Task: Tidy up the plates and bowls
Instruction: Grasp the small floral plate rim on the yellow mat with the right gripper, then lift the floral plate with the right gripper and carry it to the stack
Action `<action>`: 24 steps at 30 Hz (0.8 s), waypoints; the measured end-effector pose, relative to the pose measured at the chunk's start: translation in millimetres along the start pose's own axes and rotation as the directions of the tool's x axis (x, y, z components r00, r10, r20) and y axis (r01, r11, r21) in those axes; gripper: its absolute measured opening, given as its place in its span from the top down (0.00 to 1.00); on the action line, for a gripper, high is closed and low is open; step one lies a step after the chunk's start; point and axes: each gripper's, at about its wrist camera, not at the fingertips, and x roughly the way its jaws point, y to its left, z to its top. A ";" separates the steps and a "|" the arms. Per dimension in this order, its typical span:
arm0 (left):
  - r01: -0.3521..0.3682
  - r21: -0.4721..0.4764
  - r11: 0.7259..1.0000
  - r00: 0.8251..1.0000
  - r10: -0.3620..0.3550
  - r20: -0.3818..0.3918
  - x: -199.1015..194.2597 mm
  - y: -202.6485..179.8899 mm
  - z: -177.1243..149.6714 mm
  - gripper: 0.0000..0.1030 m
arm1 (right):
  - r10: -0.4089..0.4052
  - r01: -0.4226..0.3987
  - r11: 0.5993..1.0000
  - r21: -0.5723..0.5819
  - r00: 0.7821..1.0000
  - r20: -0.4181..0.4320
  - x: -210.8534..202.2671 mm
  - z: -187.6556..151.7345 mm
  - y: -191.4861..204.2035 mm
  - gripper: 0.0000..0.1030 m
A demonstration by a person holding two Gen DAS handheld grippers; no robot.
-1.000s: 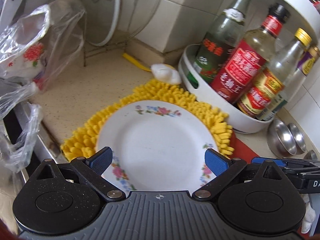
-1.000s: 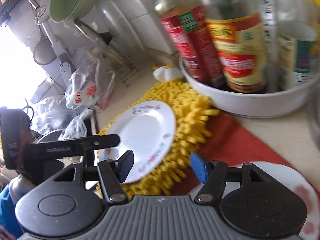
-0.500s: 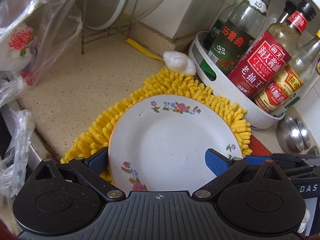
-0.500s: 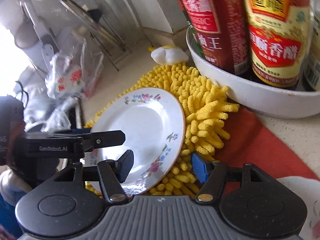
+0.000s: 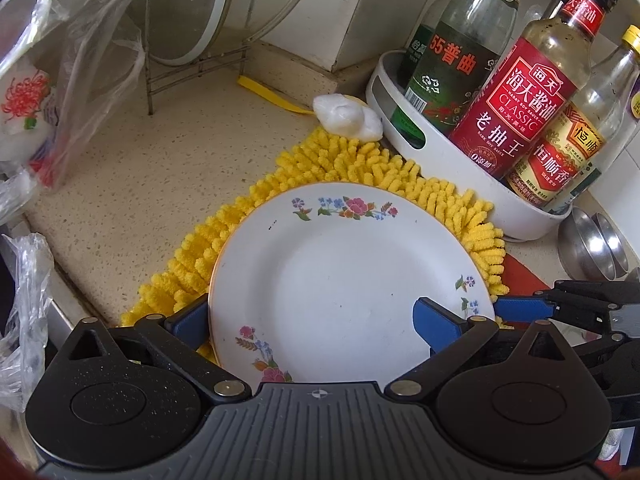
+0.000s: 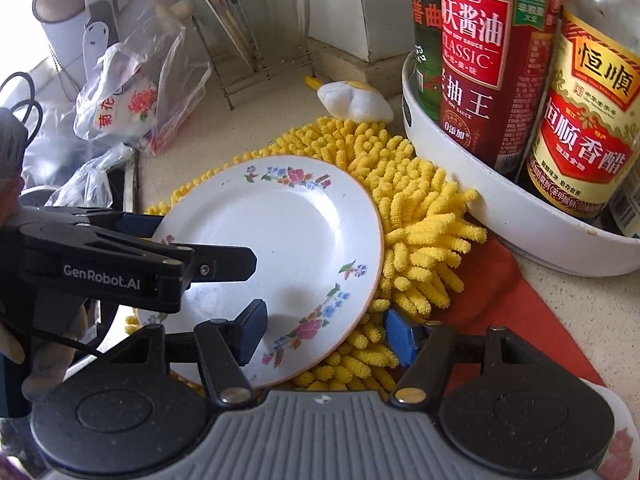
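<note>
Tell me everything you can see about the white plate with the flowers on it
The round white flower-sprigged plate looks like glazed ceramic, with a thin orange-brown rim line and pink and blue floral sprays spaced around its border. It is empty and looks clean. It rests face up on the shaggy yellow chenille mat, which shows around its far side. The left claw and right claw each straddle its near rim, jaws open.

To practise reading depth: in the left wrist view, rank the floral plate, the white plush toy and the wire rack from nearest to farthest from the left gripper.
1. Floral plate, at the left gripper.
2. White plush toy, beyond the yellow mat.
3. Wire rack, back left by the wall.
</note>
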 end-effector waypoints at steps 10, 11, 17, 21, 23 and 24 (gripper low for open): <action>0.008 0.024 1.000 1.000 -0.008 0.000 -1.2 -1.4 -1.2 0.00 | 0.119 -0.122 0.992 0.039 0.991 0.065 -2.5 -4.5 -11.5 0.38; 0.019 0.016 1.000 1.000 -0.019 -0.001 -2.2 -0.2 -0.9 0.00 | 0.127 -0.130 0.991 0.036 0.989 0.070 -3.7 -5.1 -12.2 0.38; 0.028 0.016 0.999 1.000 -0.028 -0.002 0.2 2.0 2.5 0.00 | 0.167 -0.172 0.982 0.076 0.983 0.069 0.3 -0.1 -21.9 0.39; 0.035 0.030 0.999 0.999 -0.035 -0.003 2.9 4.7 6.8 0.02 | 0.142 -0.152 0.981 0.122 0.986 0.083 -7.8 -0.3 -26.6 0.54; 0.024 0.063 0.998 1.000 -0.024 -0.002 0.4 0.2 2.0 0.03 | 0.124 -0.136 0.985 0.104 0.986 0.111 -11.4 0.0 -24.3 0.57; 0.014 0.082 0.997 1.000 -0.014 -0.001 0.2 -2.0 -1.5 0.03 | 0.119 -0.132 0.985 0.114 0.986 0.118 -10.5 1.5 -25.0 0.57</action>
